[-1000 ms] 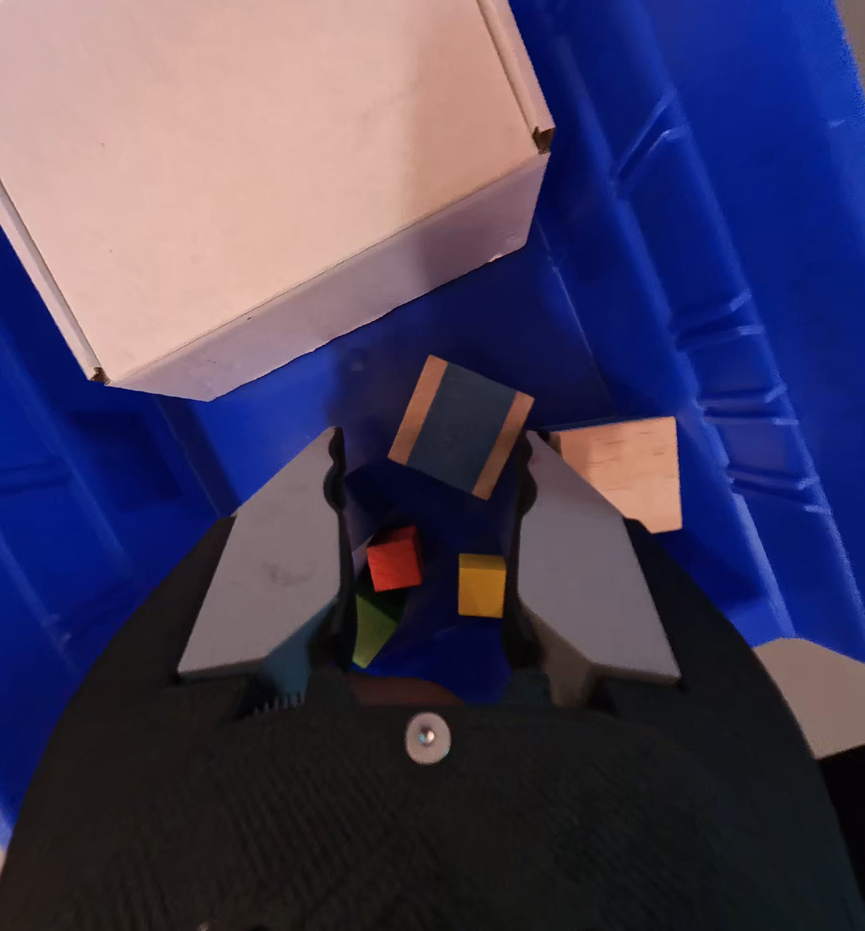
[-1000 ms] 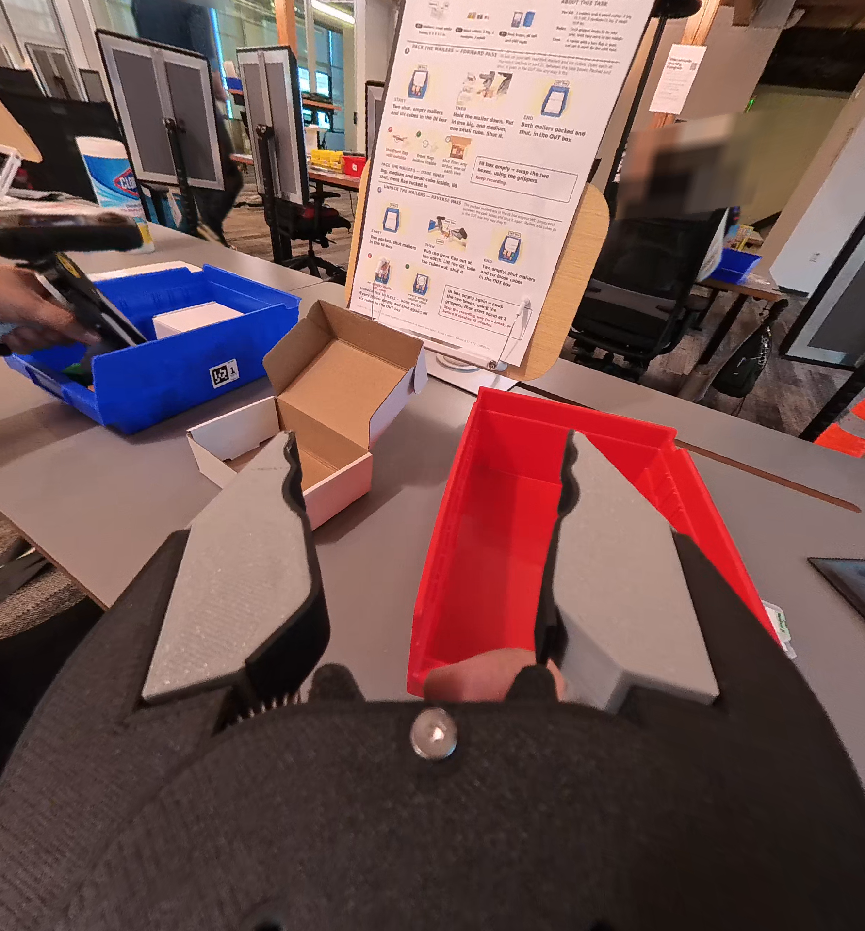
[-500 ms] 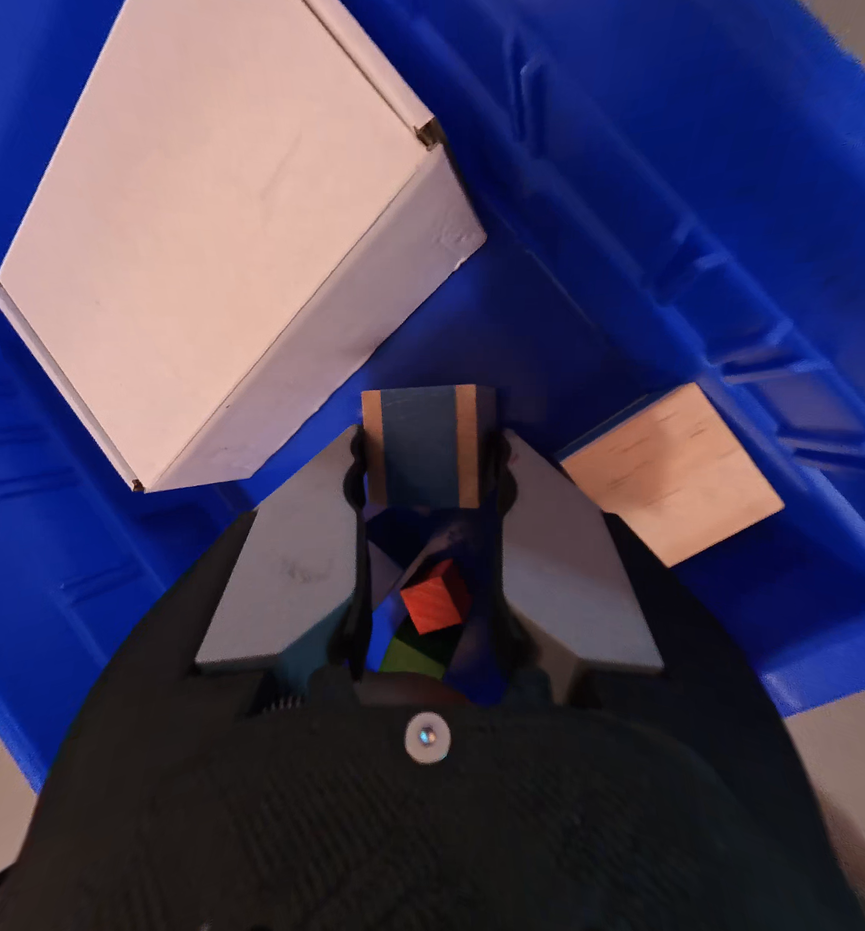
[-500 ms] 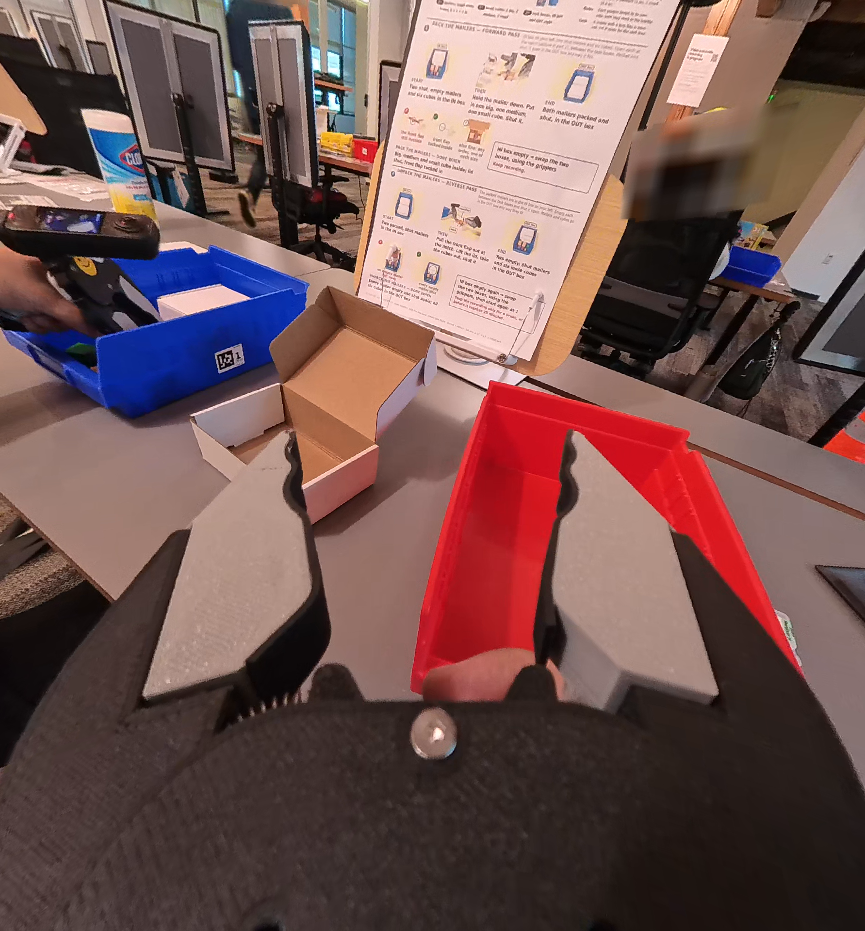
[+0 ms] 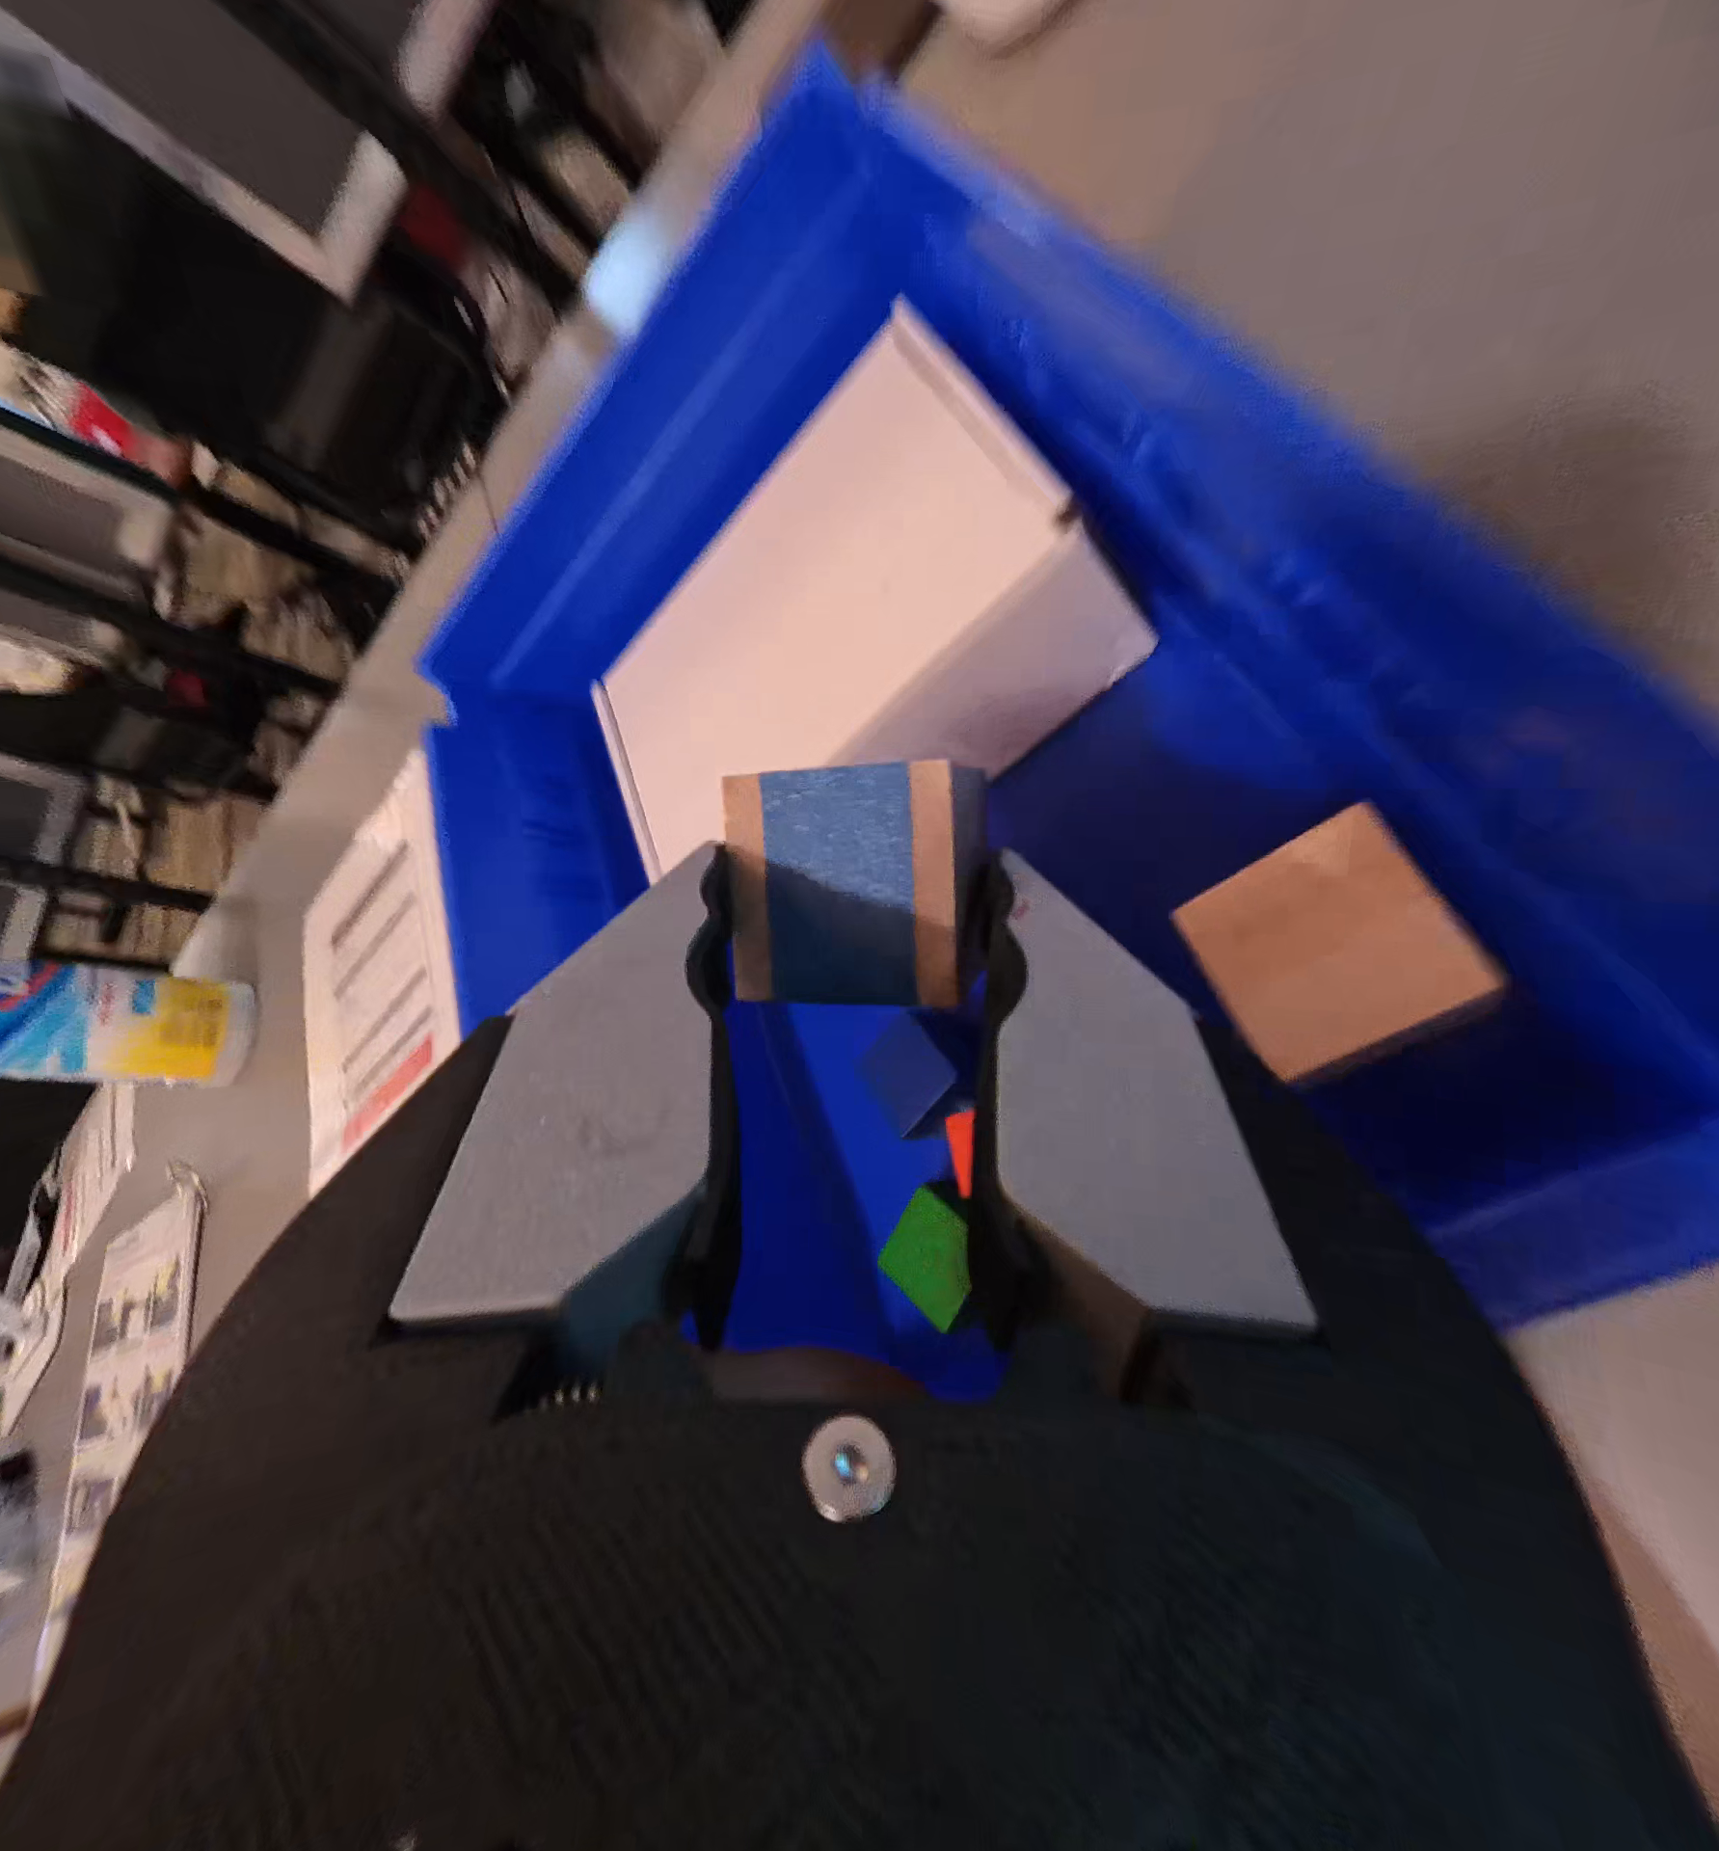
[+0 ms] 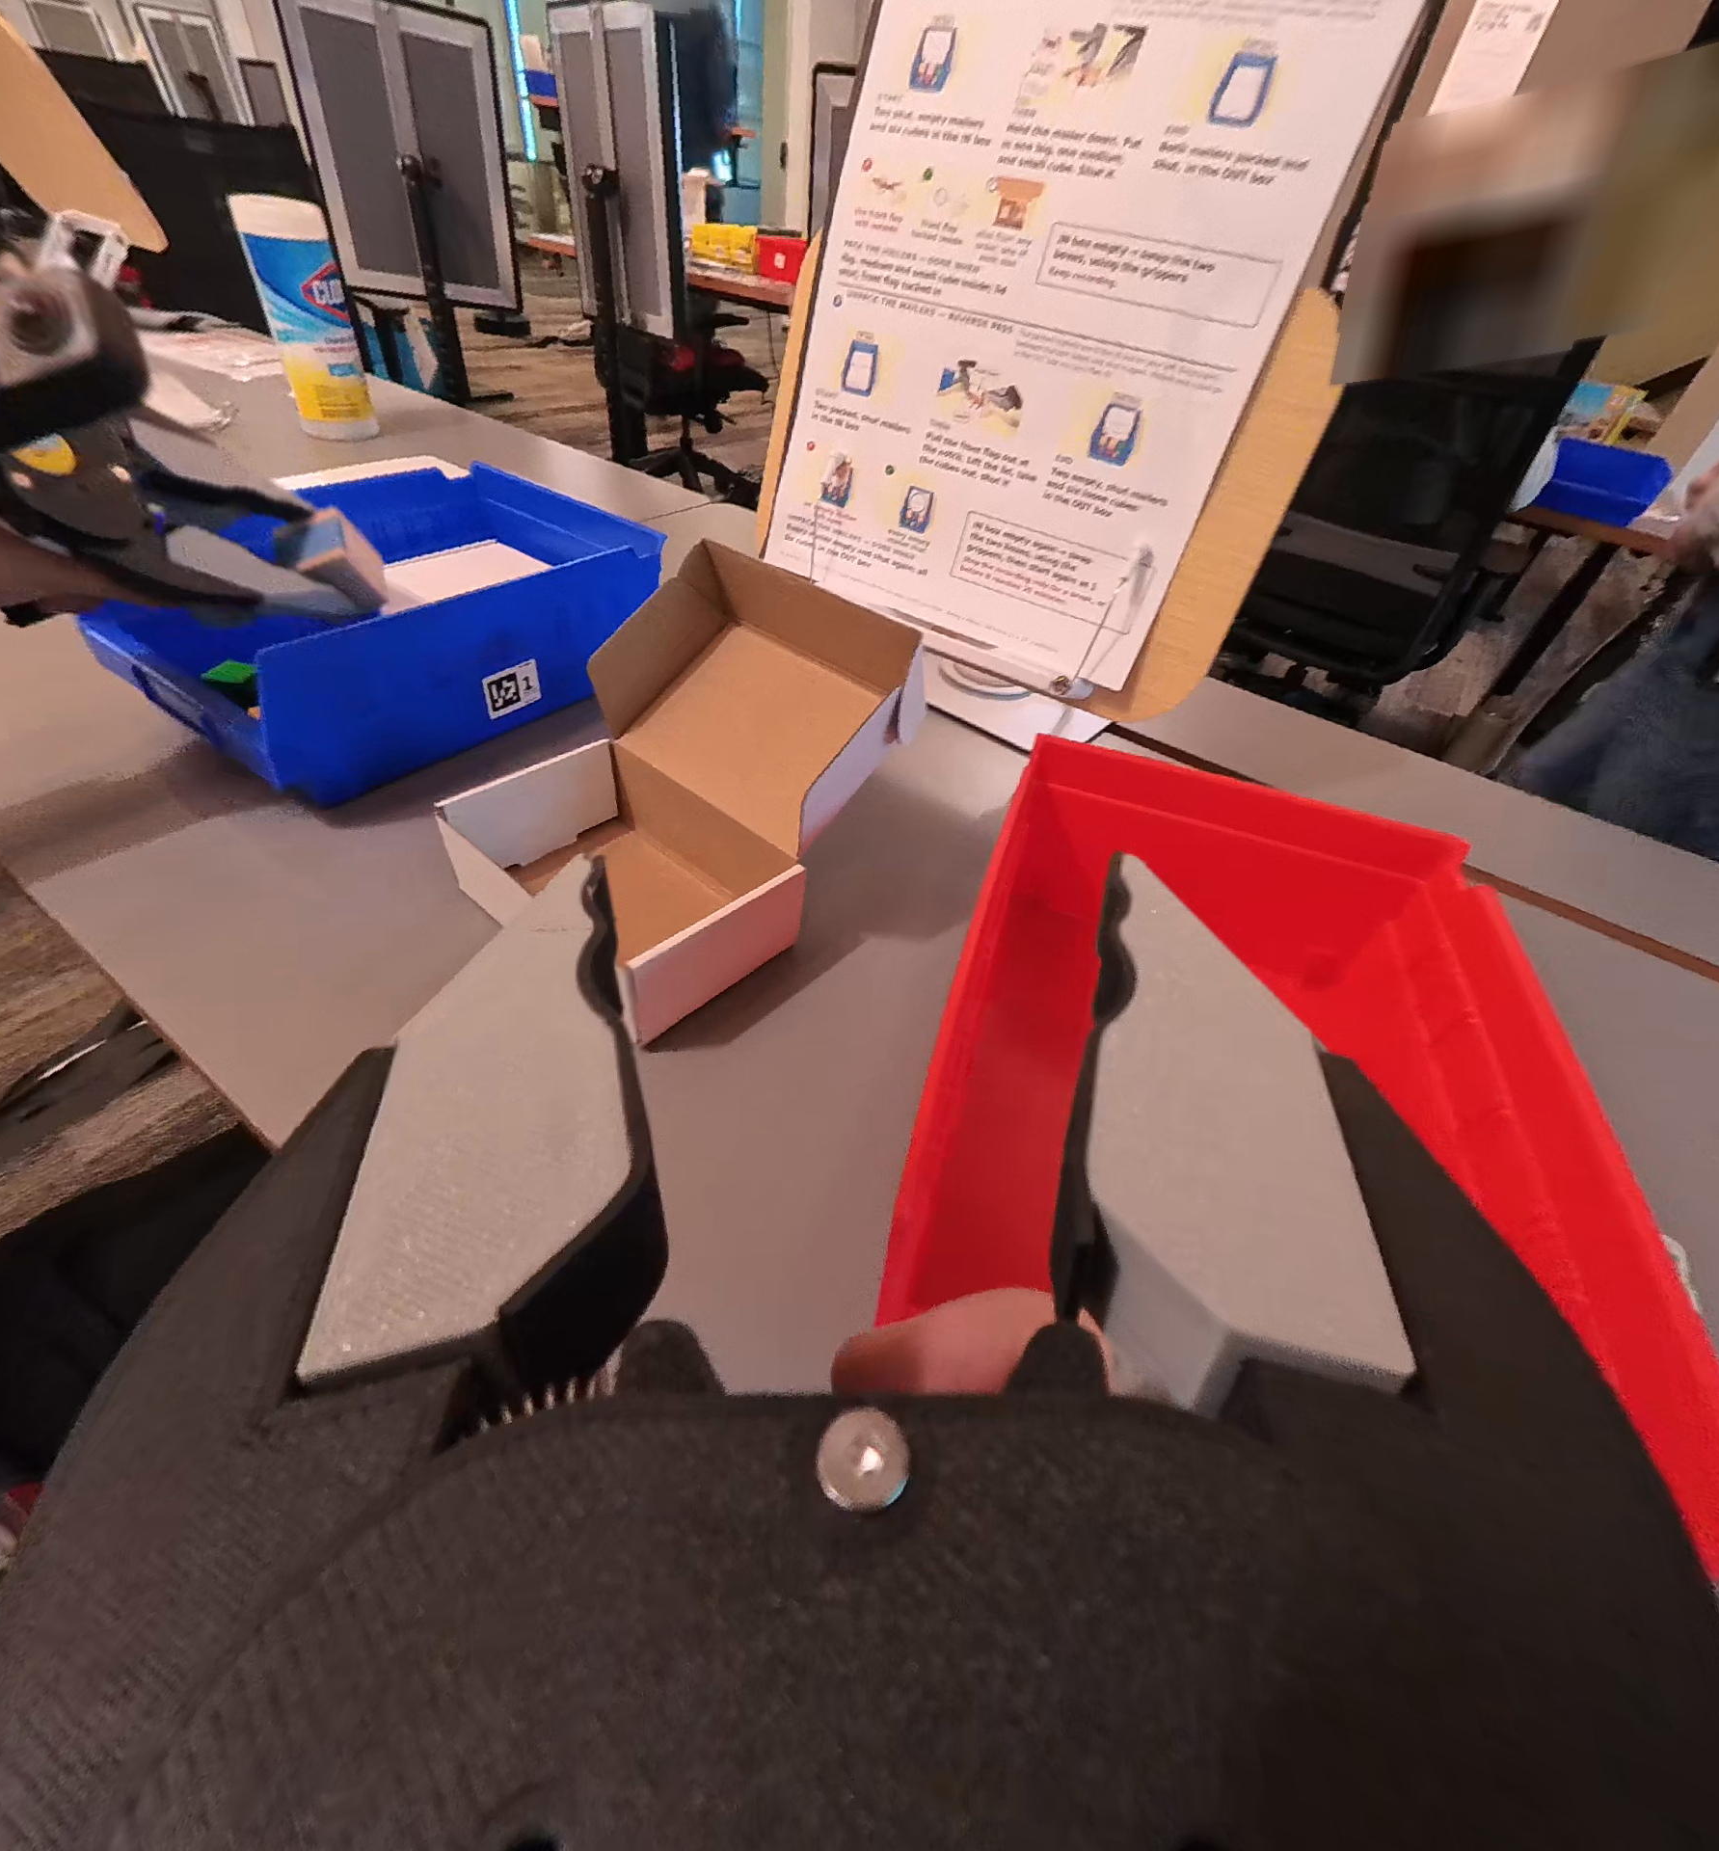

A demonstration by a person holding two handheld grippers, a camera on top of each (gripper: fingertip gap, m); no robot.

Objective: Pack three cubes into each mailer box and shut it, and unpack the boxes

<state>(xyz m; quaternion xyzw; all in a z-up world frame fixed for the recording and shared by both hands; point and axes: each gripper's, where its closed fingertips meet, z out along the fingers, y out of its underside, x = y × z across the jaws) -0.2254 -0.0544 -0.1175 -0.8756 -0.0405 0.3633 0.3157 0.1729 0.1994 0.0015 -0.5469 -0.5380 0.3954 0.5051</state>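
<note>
My left gripper (image 5: 847, 886) is shut on a wooden cube with a blue taped band (image 5: 840, 881) and holds it above the blue bin (image 5: 1336, 641). In the bin lie a shut white mailer box (image 5: 835, 601), a plain wooden cube (image 5: 1336, 942), and small blue (image 5: 905, 1082), red (image 5: 960, 1147) and green (image 5: 925, 1257) cubes. In the right wrist view the left gripper (image 6: 334, 571) holds the cube over the blue bin (image 6: 414, 681). An open mailer box (image 6: 725, 791) stands on the table between the bins. My right gripper (image 6: 855, 901) is open and empty above the table.
An empty red bin (image 6: 1336, 1002) lies under my right gripper's right finger. An instruction board (image 6: 1035, 331) stands behind the open mailer. A wipes canister (image 6: 309, 321) stands at the far left of the table. Papers (image 5: 374, 962) lie beside the blue bin. The grippers' ends are close to 50 cm from one another.
My left gripper closed on the blue-banded cube and lifted it up out of the blue bin, tilting the view. My right gripper stayed open and moved slightly forward.
</note>
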